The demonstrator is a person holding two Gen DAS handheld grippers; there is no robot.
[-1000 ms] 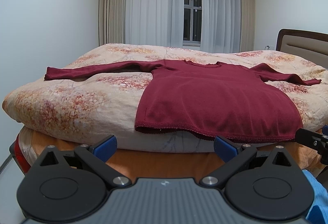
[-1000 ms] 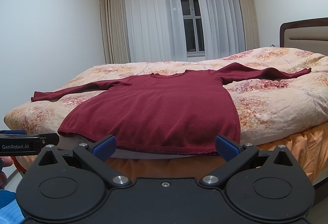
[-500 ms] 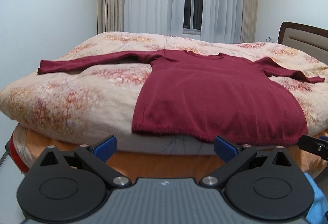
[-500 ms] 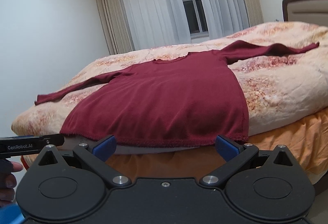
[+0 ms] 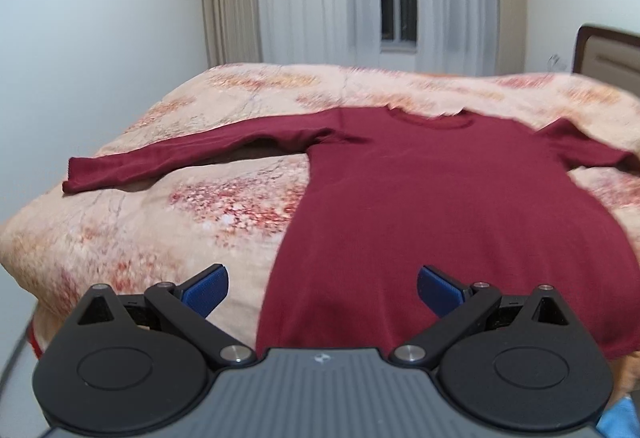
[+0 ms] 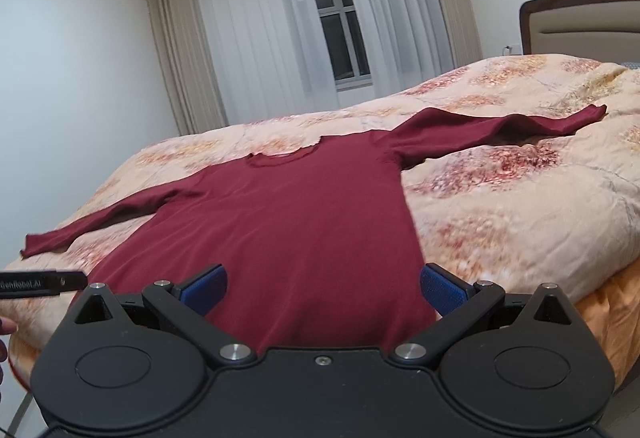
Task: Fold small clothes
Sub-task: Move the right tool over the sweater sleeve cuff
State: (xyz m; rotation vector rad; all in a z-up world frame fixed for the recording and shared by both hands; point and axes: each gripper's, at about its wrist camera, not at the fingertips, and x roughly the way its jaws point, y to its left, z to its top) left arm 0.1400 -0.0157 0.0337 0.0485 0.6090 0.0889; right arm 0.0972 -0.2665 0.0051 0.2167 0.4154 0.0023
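A dark red long-sleeved sweater lies flat on the bed, front up, both sleeves spread sideways and its hem toward me. My left gripper hovers open above the hem's left corner, nothing between its blue pads. In the right wrist view the sweater fills the middle, its right sleeve stretched toward the headboard. My right gripper is open over the hem's right part and holds nothing. The left tool's black tip shows at that view's left edge.
The bed carries a peach floral quilt over an orange sheet. A headboard stands at the right, a curtained window behind the bed, a white wall on the left. A fingertip shows at the left edge.
Both grippers have risen and moved forward over the bed's near edge, so the sweater's hem now lies under their fingers. The jaws stayed open. The sweater has not moved.
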